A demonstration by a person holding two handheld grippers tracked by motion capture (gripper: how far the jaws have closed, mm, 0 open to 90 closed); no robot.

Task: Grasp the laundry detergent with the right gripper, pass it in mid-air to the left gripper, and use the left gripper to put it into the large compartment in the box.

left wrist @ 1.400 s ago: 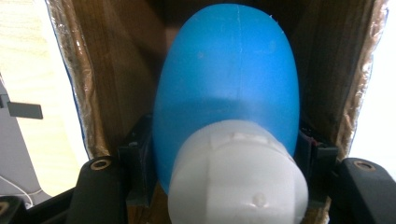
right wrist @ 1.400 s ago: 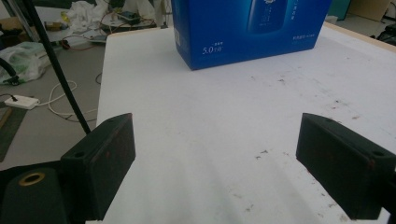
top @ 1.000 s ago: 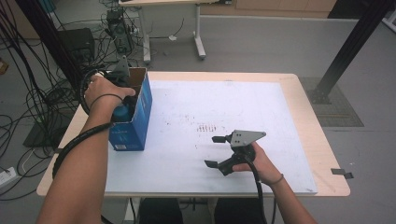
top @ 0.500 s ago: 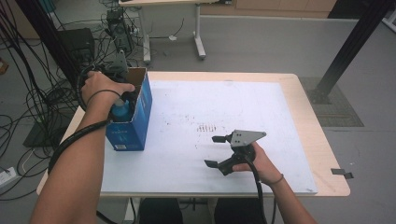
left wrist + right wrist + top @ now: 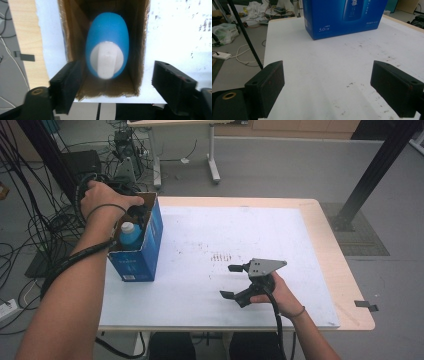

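Release is the step we judge to be in hand: our left gripper [image 5: 135, 212] hangs over the open top of the blue carton [image 5: 137, 254], and its jaws have just been opening, so that they now stand spread with nothing pinched between them. In the left gripper view the blue bottle [image 5: 107, 47] with its white cap [image 5: 106, 60] sits down inside the carton [image 5: 72, 45], upright as far as we can tell, between the brown inner walls and clear of both jaws, which stand to either side of it above the carton's mouth. From the high view we see the bottle [image 5: 130, 236] showing at the carton's near end, just below our left hand [image 5: 102, 197].

The carton stands on the white sheet at the left side of the table [image 5: 320, 225]. Our right gripper [image 5: 234, 281] rests well apart from it on the sheet, jaws spread and empty, and its own view looks across the bare sheet to the carton's printed face [image 5: 342, 17].

Next, we think, the left gripper has to lift straight up out of the carton's mouth without brushing the cap or the cardboard walls, since a sideways drag could tip the bottle or shift the carton. If the flaps are to be shut, the right gripper would need to come across to steady the carton first.
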